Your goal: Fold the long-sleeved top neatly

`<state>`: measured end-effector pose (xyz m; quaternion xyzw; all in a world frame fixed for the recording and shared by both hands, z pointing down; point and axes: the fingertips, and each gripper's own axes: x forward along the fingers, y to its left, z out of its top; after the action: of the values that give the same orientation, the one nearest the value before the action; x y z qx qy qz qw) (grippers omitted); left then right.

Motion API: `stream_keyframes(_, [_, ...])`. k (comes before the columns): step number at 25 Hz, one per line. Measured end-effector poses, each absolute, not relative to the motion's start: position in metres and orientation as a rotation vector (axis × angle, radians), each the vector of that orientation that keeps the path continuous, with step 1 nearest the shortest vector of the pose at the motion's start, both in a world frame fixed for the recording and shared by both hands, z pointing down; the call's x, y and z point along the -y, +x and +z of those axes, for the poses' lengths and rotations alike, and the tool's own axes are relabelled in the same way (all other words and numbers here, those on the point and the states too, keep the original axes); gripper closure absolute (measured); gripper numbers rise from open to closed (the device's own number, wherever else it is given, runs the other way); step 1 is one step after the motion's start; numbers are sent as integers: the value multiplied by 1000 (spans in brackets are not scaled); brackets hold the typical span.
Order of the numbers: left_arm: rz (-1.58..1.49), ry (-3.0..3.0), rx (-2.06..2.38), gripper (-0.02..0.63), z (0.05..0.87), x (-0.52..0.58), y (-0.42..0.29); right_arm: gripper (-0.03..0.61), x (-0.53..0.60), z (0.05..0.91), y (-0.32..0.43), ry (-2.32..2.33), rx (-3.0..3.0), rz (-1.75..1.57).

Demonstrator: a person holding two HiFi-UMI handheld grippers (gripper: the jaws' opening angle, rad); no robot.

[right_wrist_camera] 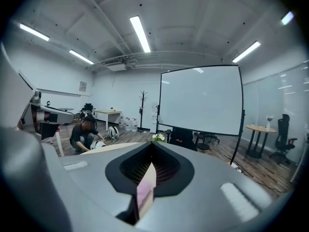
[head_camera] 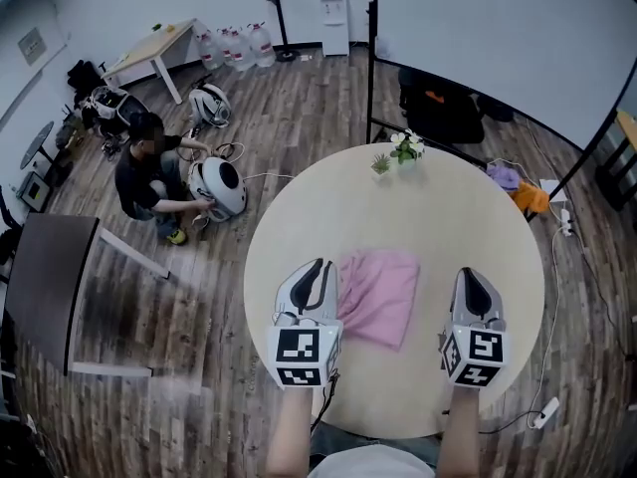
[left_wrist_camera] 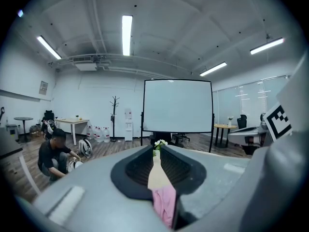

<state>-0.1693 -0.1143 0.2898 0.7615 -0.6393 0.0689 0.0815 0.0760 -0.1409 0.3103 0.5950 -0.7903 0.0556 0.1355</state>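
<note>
The left gripper (head_camera: 317,267) lies low over the table (head_camera: 328,197), pointing away from the person. Its jaws are drawn together to a thin slit that closes at the tips, and they pinch nothing. In the left gripper view, table and a bit of pink cloth show through the near end of that slit. Its marker cube (head_camera: 304,355) sits at the near end, and a bare forearm (head_camera: 294,431) runs straight back from it to the table's near edge. The right gripper (head_camera: 471,275) lies parallel to the left one and points the same way. Its jaws are likewise pressed nearly shut and empty, and its own cube (head_camera: 476,357) and forearm (head_camera: 460,436) sit behind it. The two grippers are level with each other, and the top (head_camera: 378,295) is between them. The top is a pink, folded, roughly rectangular pad lying flat near the middle of the round table. Its left edge is just beside the left gripper, and it is well apart from the right one. At the table's far edge stands a small plant (head_camera: 403,149), which both gripper views show just past the jaw tips. Beyond the table is wood floor, where a person (head_camera: 149,172) crouches at the far left. A big screen (left_wrist_camera: 177,105) stands behind the table.
</note>
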Motion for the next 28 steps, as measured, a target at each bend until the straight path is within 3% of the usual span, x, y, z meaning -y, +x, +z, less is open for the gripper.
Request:
stream_keyframes(6, [219, 2310, 1954, 609, 269, 106, -158, 554, 132, 292, 81, 1744, 2329, 136])
stream_keyframes(28, [186, 2331, 2002, 611, 251, 89, -154, 555, 118, 264, 89, 1789, 2372, 72])
